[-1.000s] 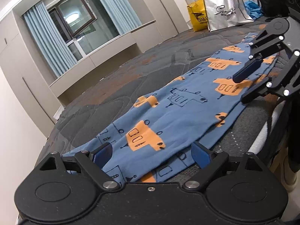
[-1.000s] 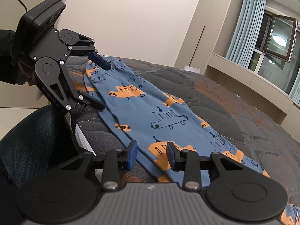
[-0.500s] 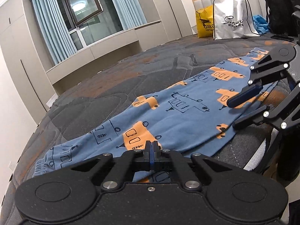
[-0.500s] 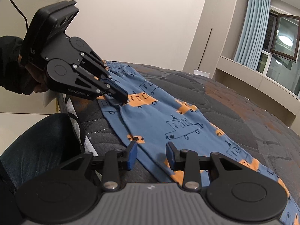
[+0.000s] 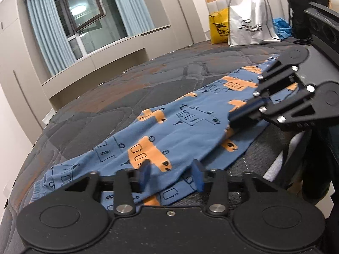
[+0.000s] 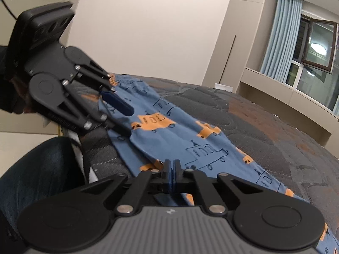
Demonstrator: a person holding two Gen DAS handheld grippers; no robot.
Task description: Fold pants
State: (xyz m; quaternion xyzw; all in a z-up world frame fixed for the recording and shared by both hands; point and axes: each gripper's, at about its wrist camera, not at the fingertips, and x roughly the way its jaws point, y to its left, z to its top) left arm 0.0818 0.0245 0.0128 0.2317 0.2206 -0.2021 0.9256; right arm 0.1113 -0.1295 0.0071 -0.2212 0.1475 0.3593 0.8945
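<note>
Blue pants (image 5: 182,131) with orange vehicle prints lie stretched along the near edge of the dark quilted bed (image 5: 127,89); they also show in the right wrist view (image 6: 186,139). My left gripper (image 5: 170,172) is open, its blue pads either side of a raised fold of the pants near the cuff end. My right gripper (image 6: 171,174) is shut on the pants' near edge. The left wrist view shows the right gripper (image 5: 243,116) pinching the fabric. The right wrist view shows the left gripper (image 6: 120,116) with its fingers apart.
A white shopping bag (image 5: 252,23), a yellow bag (image 5: 219,29) and a black backpack (image 5: 305,6) stand at the headboard. A window with curtains (image 5: 84,27) is beyond the bed. The person's dark-trousered leg (image 6: 42,180) is beside the mattress edge.
My left gripper was shut half a second ago and is now open around a fold. My right gripper has gone from open to shut on the pants' edge.
</note>
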